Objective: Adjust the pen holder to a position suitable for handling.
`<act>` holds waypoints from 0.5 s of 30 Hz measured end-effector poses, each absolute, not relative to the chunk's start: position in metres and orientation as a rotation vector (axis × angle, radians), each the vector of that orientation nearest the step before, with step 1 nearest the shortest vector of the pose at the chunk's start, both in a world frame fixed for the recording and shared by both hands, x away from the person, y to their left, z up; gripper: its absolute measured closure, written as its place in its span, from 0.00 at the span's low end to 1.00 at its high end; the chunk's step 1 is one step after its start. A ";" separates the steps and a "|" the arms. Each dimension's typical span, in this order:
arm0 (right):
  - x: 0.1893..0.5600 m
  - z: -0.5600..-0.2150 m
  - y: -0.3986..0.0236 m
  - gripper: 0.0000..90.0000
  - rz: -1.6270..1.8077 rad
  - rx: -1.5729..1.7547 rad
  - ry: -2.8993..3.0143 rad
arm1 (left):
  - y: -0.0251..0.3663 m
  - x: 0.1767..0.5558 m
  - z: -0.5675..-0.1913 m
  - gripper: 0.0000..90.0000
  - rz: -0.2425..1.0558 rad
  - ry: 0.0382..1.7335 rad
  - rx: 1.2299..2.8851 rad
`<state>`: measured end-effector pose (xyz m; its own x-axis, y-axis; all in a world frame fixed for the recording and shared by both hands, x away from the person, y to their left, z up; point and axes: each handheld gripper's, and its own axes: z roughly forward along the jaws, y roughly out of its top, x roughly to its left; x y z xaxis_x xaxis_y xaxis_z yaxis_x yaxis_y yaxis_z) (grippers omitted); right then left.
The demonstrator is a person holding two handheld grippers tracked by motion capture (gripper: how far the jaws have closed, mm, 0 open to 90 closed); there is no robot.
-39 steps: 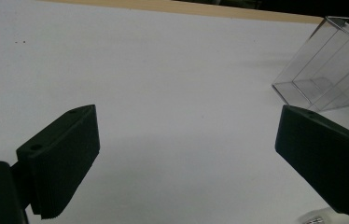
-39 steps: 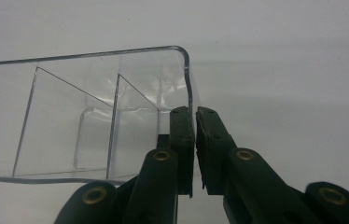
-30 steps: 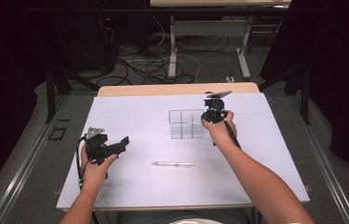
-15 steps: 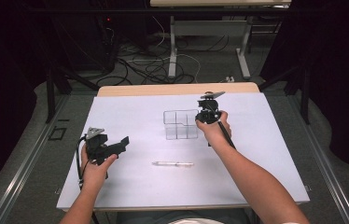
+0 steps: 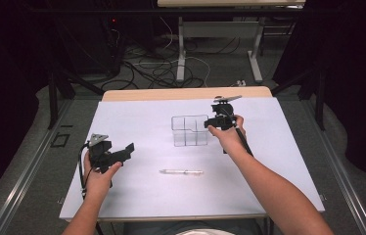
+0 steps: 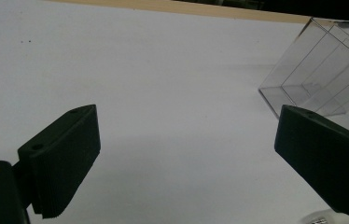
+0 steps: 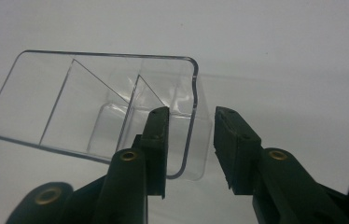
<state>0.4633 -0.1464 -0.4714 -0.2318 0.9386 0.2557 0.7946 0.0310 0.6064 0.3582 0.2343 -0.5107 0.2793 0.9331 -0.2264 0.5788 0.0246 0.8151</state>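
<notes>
A clear plastic box (image 5: pixel 189 130) with inner dividers stands on the white table top (image 5: pixel 137 122) near the middle. My right gripper (image 5: pixel 215 122) is at its right end. In the right gripper view the box's (image 7: pixel 93 107) end wall runs between the jaws of that gripper (image 7: pixel 191 116), one jaw inside and one outside. The jaws have just been opening and the pads stand off the wall. My left gripper (image 5: pixel 125 152) hovers open at the table's left with nothing in it. Its wide-open jaws (image 6: pixel 186 135) face the box (image 6: pixel 322 79) across bare table.
A clear pen (image 5: pixel 181 172) lies flat in front of the box, between the two hands. The table's wooden back edge (image 5: pixel 186 93) lies behind the box. Cables (image 5: pixel 161 73) and another table's legs (image 5: pixel 181 54) sit on the floor beyond.
The right gripper shifted a little to the left with the box, then its jaws parted from the box wall. The left hand stayed still.
</notes>
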 end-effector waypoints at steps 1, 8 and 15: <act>0.462 -0.471 -0.147 0.70 0.993 1.787 2.083 | 0.234 0.358 -0.511 0.08 0.501 1.406 1.663; 0.452 -0.467 -0.152 0.61 1.101 1.649 2.110 | 0.233 0.358 -0.511 0.08 0.506 1.409 1.663; 0.441 -0.464 -0.156 0.52 1.115 1.488 2.212 | 0.236 0.357 -0.511 0.08 0.507 1.412 1.662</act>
